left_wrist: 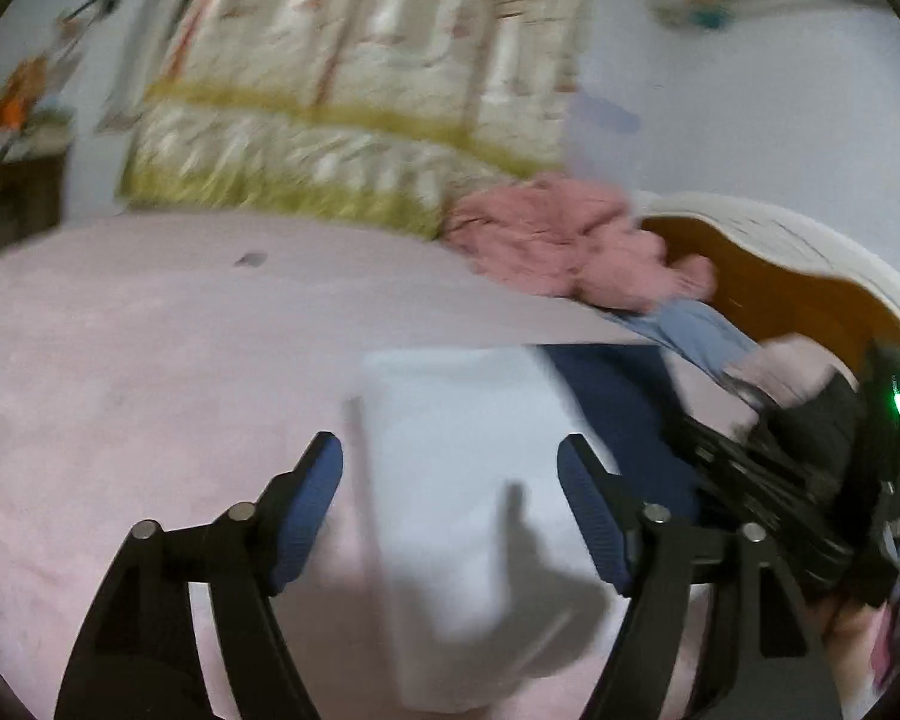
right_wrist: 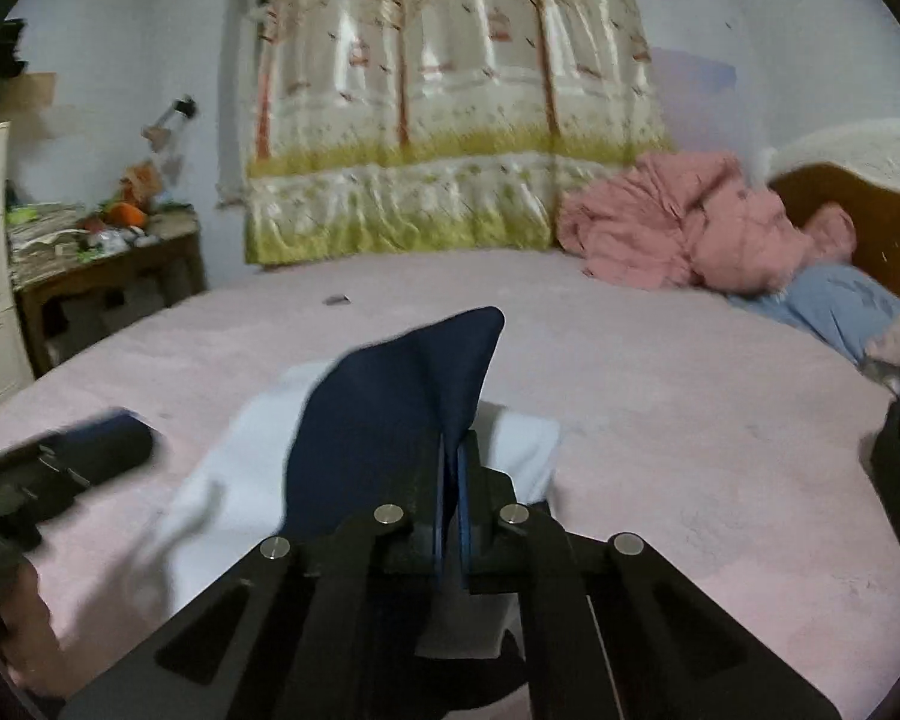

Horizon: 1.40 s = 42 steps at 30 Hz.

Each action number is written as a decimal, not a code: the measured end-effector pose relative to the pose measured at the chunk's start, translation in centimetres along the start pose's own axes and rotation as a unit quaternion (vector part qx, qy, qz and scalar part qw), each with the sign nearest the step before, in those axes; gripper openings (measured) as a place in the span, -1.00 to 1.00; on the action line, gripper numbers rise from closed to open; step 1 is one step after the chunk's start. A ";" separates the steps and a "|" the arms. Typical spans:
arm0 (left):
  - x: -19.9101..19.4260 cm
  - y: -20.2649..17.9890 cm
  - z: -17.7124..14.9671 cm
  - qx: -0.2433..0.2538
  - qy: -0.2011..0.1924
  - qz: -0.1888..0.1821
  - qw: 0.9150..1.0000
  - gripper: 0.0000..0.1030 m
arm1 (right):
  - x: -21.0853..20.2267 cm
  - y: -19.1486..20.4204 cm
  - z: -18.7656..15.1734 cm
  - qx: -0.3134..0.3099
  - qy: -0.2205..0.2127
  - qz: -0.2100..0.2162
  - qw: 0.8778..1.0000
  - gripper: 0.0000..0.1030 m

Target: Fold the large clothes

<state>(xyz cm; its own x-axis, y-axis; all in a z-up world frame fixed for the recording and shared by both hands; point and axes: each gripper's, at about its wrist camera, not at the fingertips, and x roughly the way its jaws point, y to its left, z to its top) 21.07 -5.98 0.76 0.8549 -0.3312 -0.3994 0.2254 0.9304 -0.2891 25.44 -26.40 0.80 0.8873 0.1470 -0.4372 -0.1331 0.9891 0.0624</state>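
Right hand-held gripper (clamped) on navy garment

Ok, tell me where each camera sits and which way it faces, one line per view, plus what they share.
Left wrist: on the left gripper, looking forward and down across the pink bed at the white cloth; its open fingers show, and the right gripper at right.
Right wrist: on the right gripper, facing the tree-print curtain; its fingers are shut on the navy cloth.
Shared: bed, both cloths, curtain, pink blanket.
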 end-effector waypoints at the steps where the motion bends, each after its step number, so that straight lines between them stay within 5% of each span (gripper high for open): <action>1: 0.9 1.0 0.0 -0.016 0.022 -0.004 1.000 0.40 | 0.5 -0.5 -0.3 0.005 0.011 -0.006 1.000 -0.93; 4: 4.0 2.3 -0.2 -0.014 0.086 0.008 0.996 0.40 | 1.6 -1.4 -1.0 0.018 0.034 -0.007 0.999 -0.93; 10: 5.1 2.6 -1.2 -0.089 0.127 -0.101 0.983 0.57 | 2.3 -2.5 -1.5 0.049 0.050 0.027 0.997 -0.93; 12: 5.3 1.4 -1.6 -0.069 0.136 -0.098 0.983 0.67 | 2.1 -2.5 -1.6 0.048 0.049 0.033 0.997 -0.91; 17: 4.0 -1.2 -1.6 0.012 0.105 -0.032 0.994 0.71 | 0.7 -2.2 -1.8 0.041 0.051 0.020 0.998 -0.34; 19: 4.0 -1.6 -2.0 0.024 0.101 -0.020 0.994 0.71 | 0.4 -2.5 -1.8 0.049 0.051 0.009 0.997 0.30; 21: 4.0 -1.7 -2.0 0.028 0.098 -0.017 0.995 0.71 | 0.3 -3.2 -1.8 0.070 0.052 0.017 0.996 0.53; 27: 4.0 -1.9 -2.1 0.025 0.096 -0.013 0.995 0.72 | 0.1 -4.3 -2.2 0.137 0.082 0.093 0.983 0.80; 29: 4.2 -2.2 -1.9 0.032 0.090 -0.003 0.995 0.72 | 0.5 -3.8 -2.4 0.126 0.090 0.095 0.983 1.00; 31: 4.3 -2.4 -1.9 0.037 0.087 0.004 0.996 0.72 | 2.0 -3.5 -3.1 0.111 0.126 0.063 0.984 1.00; 32: 4.4 -2.3 -2.0 0.036 0.089 0.005 0.995 0.74 | 2.4 -3.8 -3.4 0.125 0.132 0.070 0.981 1.00; 36: 5.1 -0.5 -1.9 -0.019 0.107 -0.017 0.994 0.91 | 4.7 -6.7 -5.2 0.246 0.181 0.163 0.938 1.00; 38: 6.6 1.5 -2.4 -0.105 0.152 -0.093 0.978 0.99 | 5.5 -7.5 -5.5 0.263 0.182 0.194 0.927 0.98; 40: 8.8 3.4 -3.5 -0.201 0.207 -0.178 0.941 0.99 | 5.6 -7.3 -5.7 0.274 0.162 0.222 0.922 0.54; 42: 8.8 3.8 -3.3 -0.208 0.198 -0.192 0.938 0.97 | 5.8 -7.2 -5.9 0.278 0.154 0.225 0.921 0.47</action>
<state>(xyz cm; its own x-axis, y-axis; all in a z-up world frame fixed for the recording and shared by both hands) 27.88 -5.84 -6.76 0.4889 -0.7391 -0.4634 0.2094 0.6151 -0.7601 28.95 -32.69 -7.52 0.6195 0.6188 -0.4830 -0.1333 0.6893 0.7121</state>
